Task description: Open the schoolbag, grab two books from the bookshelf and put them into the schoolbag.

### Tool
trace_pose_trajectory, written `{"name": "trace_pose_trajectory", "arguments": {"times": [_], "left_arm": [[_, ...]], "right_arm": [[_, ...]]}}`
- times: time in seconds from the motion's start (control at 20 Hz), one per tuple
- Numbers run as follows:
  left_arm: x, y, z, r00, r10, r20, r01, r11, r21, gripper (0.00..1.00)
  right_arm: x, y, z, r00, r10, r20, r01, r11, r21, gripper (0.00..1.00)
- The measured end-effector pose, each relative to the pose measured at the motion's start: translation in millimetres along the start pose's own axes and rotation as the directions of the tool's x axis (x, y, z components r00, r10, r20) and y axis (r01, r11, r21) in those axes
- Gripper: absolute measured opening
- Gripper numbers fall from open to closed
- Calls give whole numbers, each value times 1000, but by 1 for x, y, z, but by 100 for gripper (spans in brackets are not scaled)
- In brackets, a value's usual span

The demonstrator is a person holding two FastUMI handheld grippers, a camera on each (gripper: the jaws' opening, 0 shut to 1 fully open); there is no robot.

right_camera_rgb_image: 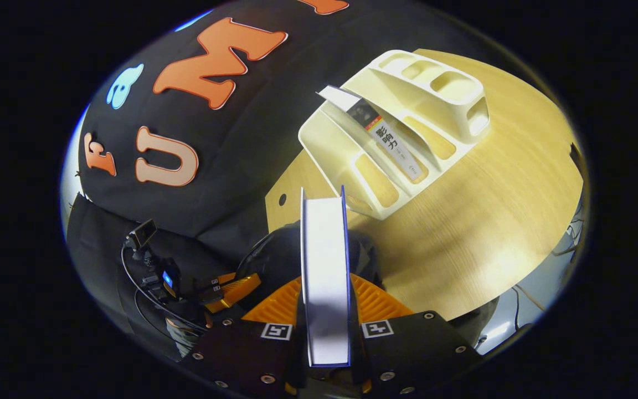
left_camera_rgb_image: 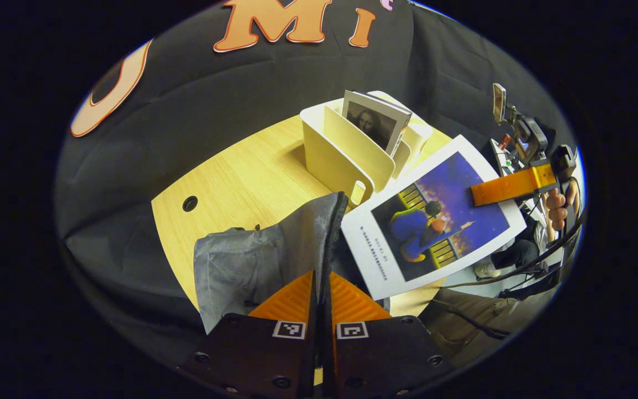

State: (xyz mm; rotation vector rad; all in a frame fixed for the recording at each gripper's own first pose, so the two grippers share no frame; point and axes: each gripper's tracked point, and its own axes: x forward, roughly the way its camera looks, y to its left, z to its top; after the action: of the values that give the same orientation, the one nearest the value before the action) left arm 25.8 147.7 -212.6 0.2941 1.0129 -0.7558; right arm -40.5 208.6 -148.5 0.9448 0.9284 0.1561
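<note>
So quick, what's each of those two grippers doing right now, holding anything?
Left gripper: shut on the grey schoolbag's zipper edge.
Right gripper: shut on the blue-covered book, held over the bag.

Light wood table (right_camera_rgb_image: pixel 490 183) — round cable hole near edge; black cloth wall (left_camera_rgb_image: pixel 230 100) behind.

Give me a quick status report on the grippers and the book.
Left gripper shut on bag edge. Right gripper shut on book, above bag. One book left in rack. Nothing in the way.
</note>
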Motion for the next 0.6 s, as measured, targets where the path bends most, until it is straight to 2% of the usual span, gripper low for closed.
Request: {"name": "trace_pose_trajectory", "arguments": {"times": [0.2, 0.45, 0.6], "left_arm": [[-3, 3, 0, 1000, 5, 5, -5, 1000, 4, 6], [-11, 6, 6, 999, 13, 30, -13, 1000, -9, 6], [-13, 7, 5, 999, 13, 38, -12, 1000, -14, 6]], "right_arm": [[34, 16, -18, 996, 82, -36, -80, 996, 38, 31], [82, 12, -44, 993, 79, -88, -75, 996, 48, 31], [103, 22, -50, 987, 133, -89, -129, 990, 49, 31]]}}
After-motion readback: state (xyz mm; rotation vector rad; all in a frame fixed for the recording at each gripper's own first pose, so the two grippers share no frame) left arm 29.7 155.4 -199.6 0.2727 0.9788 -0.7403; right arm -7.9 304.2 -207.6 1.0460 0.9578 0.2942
